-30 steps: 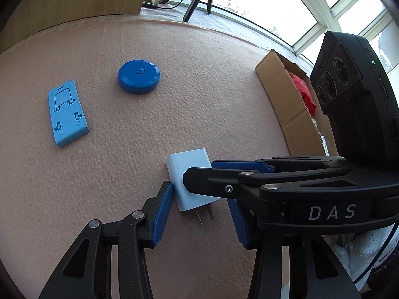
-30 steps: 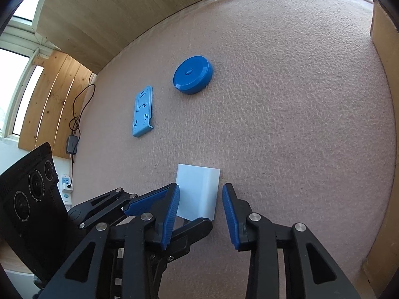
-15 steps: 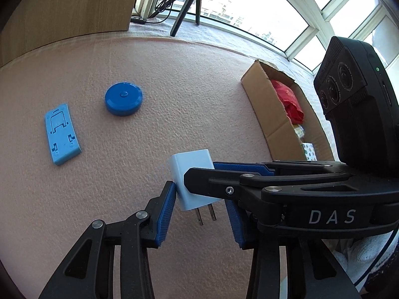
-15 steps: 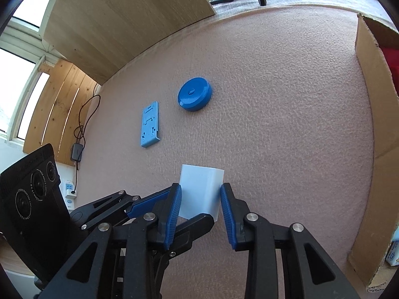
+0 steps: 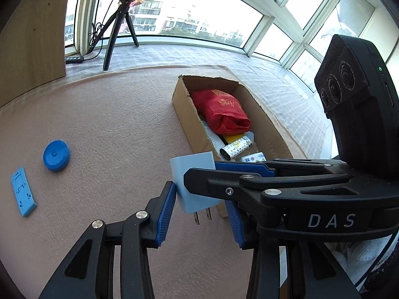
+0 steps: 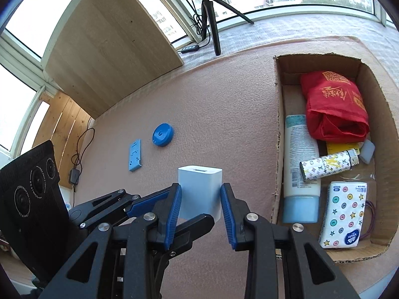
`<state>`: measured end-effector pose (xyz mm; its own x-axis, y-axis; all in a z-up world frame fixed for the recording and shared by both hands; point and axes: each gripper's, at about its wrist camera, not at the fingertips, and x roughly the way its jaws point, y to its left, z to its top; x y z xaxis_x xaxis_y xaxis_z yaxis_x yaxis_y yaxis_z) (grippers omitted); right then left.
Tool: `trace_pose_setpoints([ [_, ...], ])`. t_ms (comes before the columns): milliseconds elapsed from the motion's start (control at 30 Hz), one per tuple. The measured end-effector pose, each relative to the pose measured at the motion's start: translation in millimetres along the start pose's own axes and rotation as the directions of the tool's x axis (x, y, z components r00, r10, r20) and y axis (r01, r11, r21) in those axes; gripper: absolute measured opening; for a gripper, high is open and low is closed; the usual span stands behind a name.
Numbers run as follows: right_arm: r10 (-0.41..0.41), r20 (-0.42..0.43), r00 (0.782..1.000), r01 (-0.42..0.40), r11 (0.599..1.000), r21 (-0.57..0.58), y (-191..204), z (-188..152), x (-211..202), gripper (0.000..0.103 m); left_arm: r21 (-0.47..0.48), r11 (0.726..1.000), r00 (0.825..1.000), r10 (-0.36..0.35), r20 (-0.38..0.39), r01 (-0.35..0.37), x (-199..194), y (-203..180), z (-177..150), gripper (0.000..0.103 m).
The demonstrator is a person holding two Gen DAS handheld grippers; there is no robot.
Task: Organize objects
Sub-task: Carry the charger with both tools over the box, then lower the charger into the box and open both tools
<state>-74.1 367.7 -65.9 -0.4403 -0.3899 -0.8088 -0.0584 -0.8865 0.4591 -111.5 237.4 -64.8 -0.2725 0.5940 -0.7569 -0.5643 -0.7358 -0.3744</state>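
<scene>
A white charger plug (image 6: 199, 189) with two metal prongs (image 5: 202, 215) hangs above the pink mat. My right gripper (image 6: 200, 191) is shut on its sides. In the left wrist view the right gripper (image 5: 199, 172) crosses in from the right, clamping the charger (image 5: 192, 174). My left gripper (image 5: 199, 199) stands open around the same charger: its left finger touches it and its right finger is apart. On the mat lie a blue round disc (image 5: 56, 152) (image 6: 163, 134) and a flat blue stand (image 5: 23, 194) (image 6: 135, 155).
An open cardboard box (image 6: 278, 124) (image 5: 182, 114) stands to the right, holding a red bag (image 6: 334, 109), a lotion tube (image 6: 299, 164), a patterned lighter (image 6: 326, 164) and a tissue pack (image 6: 344, 214). A tripod (image 6: 212, 12) and a wooden panel (image 6: 104, 47) stand at the back.
The charger has risen off the mat in the right gripper. Both grippers have lifted and tilted up, so the box's contents and the windows have come into view.
</scene>
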Motion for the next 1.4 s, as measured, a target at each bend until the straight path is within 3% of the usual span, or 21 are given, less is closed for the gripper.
trace_pose_setpoints([
  [300,-0.057,0.056,0.997,0.052,0.995,0.086,-51,-9,-39,0.03,0.087,0.993,0.996,-0.079,-0.033,0.082,36,-62,17,0.043],
  [567,-0.085,0.065,0.994,0.075,0.988,0.136,-81,-14,-47,0.03,0.121,0.987,0.993,-0.099,-0.067,0.106,63,-91,17,0.043],
  [933,-0.081,0.061,0.995,0.073,0.989,0.127,-86,-17,-43,0.03,0.128,0.989,0.994,-0.069,-0.085,0.079,75,-92,16,0.044],
  [1000,-0.094,0.062,0.994,0.086,0.989,0.121,-84,-17,-43,0.043,0.124,0.99,0.995,-0.061,-0.079,0.071,73,-90,16,0.05],
  [1067,-0.104,0.081,0.991,0.094,0.988,0.121,-82,-17,-45,0.047,0.124,0.99,0.995,-0.055,-0.078,0.064,70,-88,16,0.051],
  [1400,-0.111,0.093,0.99,0.1,0.989,0.112,-67,-16,-43,0.048,0.1,0.994,0.998,-0.04,-0.053,0.045,49,-68,9,0.052],
])
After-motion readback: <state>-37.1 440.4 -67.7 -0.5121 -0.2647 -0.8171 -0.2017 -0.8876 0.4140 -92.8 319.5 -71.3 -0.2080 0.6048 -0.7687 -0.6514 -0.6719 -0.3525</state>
